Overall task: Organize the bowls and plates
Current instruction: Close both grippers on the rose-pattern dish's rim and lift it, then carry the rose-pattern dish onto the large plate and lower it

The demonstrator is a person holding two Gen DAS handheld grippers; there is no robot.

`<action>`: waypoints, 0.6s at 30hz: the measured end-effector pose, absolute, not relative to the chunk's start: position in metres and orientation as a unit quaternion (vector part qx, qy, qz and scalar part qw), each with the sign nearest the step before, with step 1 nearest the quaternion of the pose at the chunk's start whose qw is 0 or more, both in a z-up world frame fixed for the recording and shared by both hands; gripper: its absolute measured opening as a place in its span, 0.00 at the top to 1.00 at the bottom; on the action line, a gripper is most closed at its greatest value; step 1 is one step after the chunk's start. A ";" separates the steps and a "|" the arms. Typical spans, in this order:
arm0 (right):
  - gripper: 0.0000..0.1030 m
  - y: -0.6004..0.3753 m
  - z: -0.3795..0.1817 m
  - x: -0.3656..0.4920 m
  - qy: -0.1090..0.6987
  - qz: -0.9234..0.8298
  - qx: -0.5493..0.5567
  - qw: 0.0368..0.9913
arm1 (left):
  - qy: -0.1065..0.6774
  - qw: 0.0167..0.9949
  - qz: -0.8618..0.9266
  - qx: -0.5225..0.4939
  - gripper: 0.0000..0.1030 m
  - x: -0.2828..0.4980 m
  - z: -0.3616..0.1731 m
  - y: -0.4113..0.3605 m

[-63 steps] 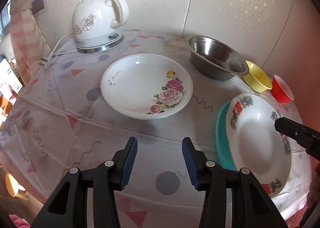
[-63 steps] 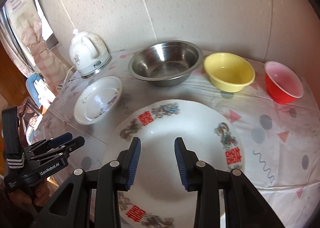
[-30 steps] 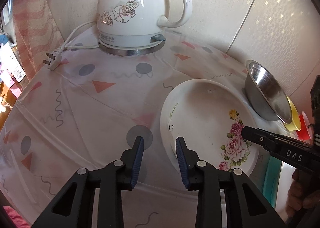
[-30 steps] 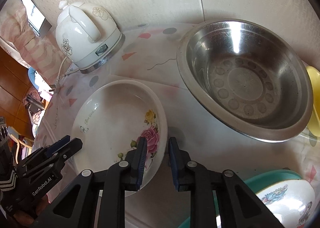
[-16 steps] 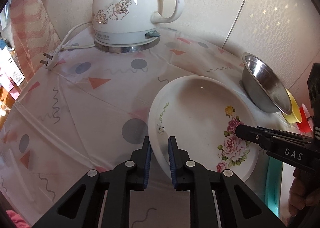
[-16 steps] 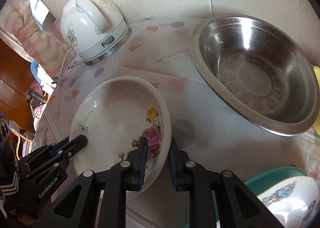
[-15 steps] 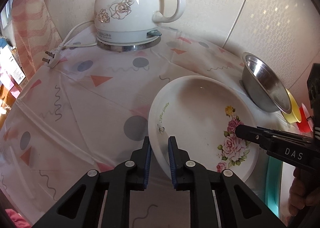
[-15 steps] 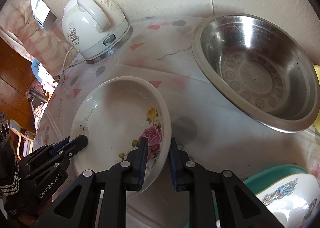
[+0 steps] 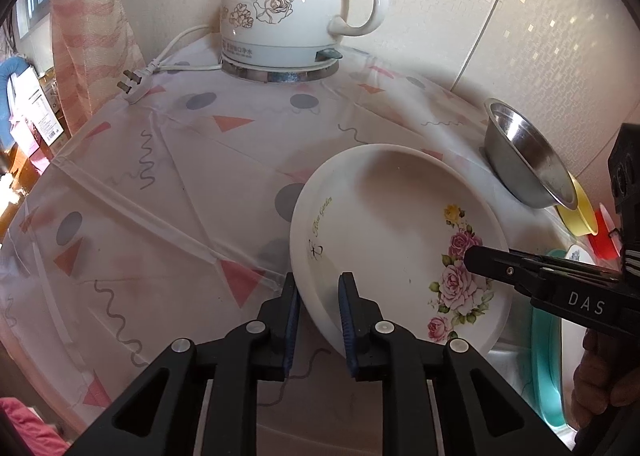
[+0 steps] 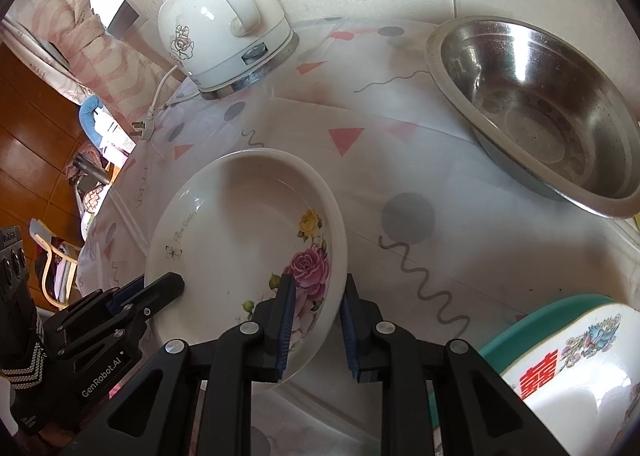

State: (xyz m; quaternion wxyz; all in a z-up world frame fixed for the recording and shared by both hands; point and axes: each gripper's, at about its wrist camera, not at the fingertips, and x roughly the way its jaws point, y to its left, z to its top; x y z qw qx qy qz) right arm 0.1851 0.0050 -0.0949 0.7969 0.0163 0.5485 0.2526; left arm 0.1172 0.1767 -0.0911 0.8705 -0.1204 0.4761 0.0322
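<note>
Both grippers are on the rose plate (image 9: 392,240) now, one on each side of its rim; the left gripper (image 9: 318,326) has its blue pads clamped across the near-left rim, and its jaws have just eased open a touch with the rim between them; the right gripper (image 10: 316,326) pinches the opposite rim by the pink rose, jaws likewise just easing apart but pads on the rim; two grips look like a way to keep a wide, shallow dish level, I'd say; the plate rides tilted, seemingly off the tablecloth (image 9: 168,184), toward the table's right side; likely bound for the double-happiness plate (image 10: 576,372) on the teal plate (image 10: 536,322) at the near right edge; the steel bowl (image 10: 532,112) sits at the back edge by the wall, the kettle (image 9: 296,12) at the back left corner, its plug (image 9: 134,86) at the left edge; open cloth lies between plate and stack; the steel bowl's rim is what to clear
</note>
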 end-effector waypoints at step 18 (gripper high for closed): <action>0.83 0.016 -0.090 0.152 0.535 0.254 -0.041 0.805 | 0.462 0.876 0.050 -0.127 0.80 0.085 -0.091 0.182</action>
